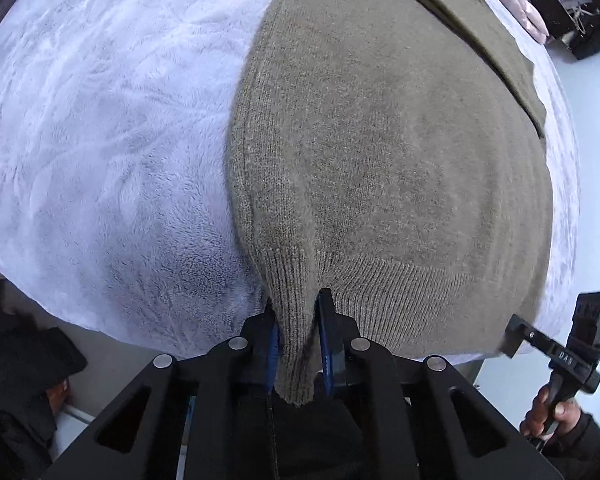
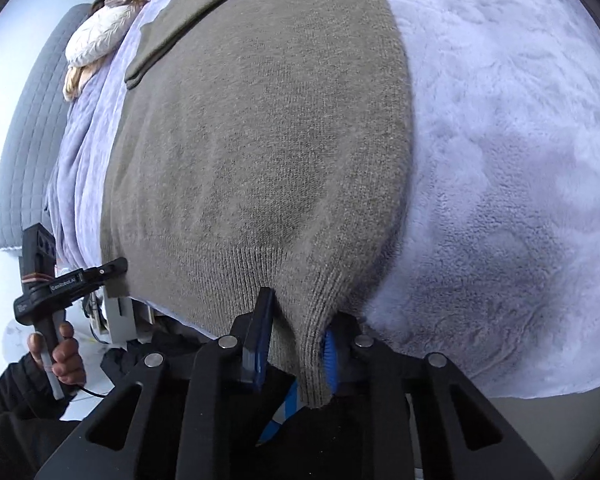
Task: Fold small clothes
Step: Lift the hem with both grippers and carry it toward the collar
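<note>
An olive-grey knit sweater (image 1: pixel 380 152) with a ribbed hem lies on a pale lavender fleece blanket (image 1: pixel 100 120).

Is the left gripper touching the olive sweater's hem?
Touching. In the left wrist view the left gripper has a bunched corner of the ribbed hem of the olive sweater pinched between its blue pads, with no gap on either side.

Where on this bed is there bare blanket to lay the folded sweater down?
Free: the fluffy white blanket left of the olive-grey knitted sweater, and another wide patch on the sweater's other side. Crowded: the far end, by the quilted pink item and cream pillow, and the near hem, pinched by the left gripper and right gripper.
</note>
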`<action>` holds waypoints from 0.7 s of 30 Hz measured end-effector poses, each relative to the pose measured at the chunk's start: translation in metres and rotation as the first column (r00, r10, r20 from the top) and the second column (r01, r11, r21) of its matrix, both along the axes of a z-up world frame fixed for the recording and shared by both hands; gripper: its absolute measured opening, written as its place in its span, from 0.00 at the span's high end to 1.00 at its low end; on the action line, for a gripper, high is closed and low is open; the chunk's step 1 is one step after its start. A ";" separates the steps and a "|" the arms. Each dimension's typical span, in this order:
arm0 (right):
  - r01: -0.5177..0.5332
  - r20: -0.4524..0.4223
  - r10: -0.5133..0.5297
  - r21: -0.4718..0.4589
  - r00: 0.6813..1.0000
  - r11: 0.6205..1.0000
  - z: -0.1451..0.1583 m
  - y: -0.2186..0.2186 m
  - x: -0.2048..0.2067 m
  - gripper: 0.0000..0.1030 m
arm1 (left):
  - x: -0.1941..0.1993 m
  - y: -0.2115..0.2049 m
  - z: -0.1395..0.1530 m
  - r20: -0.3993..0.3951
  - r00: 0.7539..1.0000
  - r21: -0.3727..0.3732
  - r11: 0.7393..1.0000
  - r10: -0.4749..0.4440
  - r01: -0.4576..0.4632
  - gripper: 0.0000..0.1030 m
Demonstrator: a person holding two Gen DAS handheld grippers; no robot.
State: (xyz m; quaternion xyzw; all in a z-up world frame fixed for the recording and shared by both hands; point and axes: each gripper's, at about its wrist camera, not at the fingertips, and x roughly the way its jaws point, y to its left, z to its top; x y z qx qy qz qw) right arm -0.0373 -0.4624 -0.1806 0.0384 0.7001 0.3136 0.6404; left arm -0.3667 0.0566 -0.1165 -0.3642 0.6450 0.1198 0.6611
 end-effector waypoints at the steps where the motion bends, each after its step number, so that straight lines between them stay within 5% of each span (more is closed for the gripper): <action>1: 0.006 0.001 -0.006 -0.007 1.000 1.000 -0.001 -0.001 0.000 0.76 | 0.001 0.000 0.001 -0.009 1.000 0.004 1.000 0.002 -0.002 0.79; 5: 0.046 -0.017 -0.045 0.012 0.999 0.999 -0.006 0.001 0.004 0.61 | 0.003 -0.007 0.009 -0.016 1.000 0.023 0.999 -0.022 0.023 0.90; 7: 0.034 -0.011 -0.034 0.003 0.999 0.999 -0.007 0.004 0.005 0.62 | 0.014 -0.014 0.015 -0.011 0.999 0.034 0.999 -0.041 0.041 0.90; 9: 0.003 -0.002 -0.003 -0.001 1.000 1.000 -0.003 0.007 0.004 0.89 | 0.013 -0.016 0.031 0.019 0.998 0.049 0.997 -0.059 0.058 0.90; 21: -0.033 0.103 0.013 0.194 0.995 0.980 0.074 0.014 0.016 0.91 | 0.023 0.006 0.117 0.196 0.978 0.114 0.992 -0.071 0.049 0.91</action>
